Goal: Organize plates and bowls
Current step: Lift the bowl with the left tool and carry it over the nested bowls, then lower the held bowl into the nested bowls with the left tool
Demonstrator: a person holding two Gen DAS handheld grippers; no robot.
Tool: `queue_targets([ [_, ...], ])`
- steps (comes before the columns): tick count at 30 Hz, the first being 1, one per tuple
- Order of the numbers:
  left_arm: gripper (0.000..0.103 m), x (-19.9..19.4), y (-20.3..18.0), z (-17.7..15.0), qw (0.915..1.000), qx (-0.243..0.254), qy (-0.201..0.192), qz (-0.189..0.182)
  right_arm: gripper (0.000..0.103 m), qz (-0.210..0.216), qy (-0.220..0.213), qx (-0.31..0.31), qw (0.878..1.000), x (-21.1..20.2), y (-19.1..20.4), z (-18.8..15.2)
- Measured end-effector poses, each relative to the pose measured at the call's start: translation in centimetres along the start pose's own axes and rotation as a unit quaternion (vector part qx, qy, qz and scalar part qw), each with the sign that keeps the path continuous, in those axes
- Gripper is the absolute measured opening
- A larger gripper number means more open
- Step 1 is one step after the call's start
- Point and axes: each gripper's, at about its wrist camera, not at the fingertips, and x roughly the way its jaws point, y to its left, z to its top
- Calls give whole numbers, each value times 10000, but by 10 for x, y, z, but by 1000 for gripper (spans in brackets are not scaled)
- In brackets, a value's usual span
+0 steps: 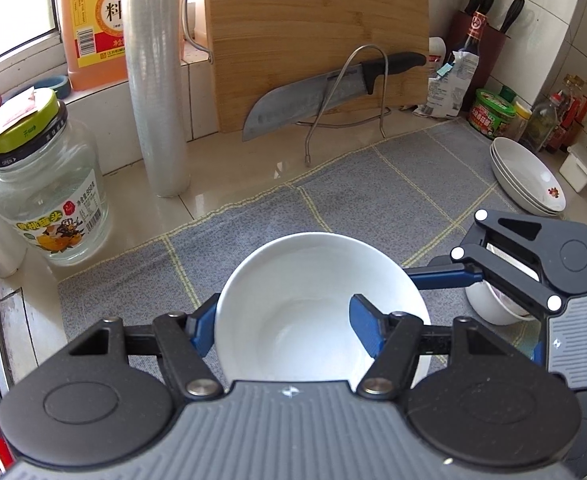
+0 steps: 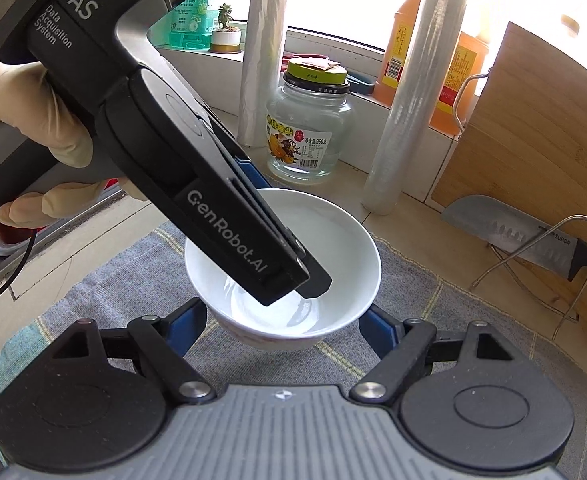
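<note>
Over the grey mat (image 1: 373,184) | left claw (image 1: 285,330) pinching white bowl (image 1: 313,280) wall | right claw (image 2: 281,326) clamping second bowl (image 2: 333,240)

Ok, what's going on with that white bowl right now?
A person is working with two hand-held tools over the grey checked cloth. The left tool is shut on the rim of the white bowl, one finger inside and one outside. The right tool has its fingers on either side of the bowl's lower wall; whether they press on it is unclear. A smaller bowl sits under the right tool, and the stacked plates wait at the cloth's far right.
</note>
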Motion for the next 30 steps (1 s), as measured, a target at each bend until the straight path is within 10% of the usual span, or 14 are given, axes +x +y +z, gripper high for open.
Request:
queue_targets([
  [30, 68, -10, -133, 28, 9974, 650, -101, -300, 86, -358, -180, 391, 9984, -101, -52, -68],
])
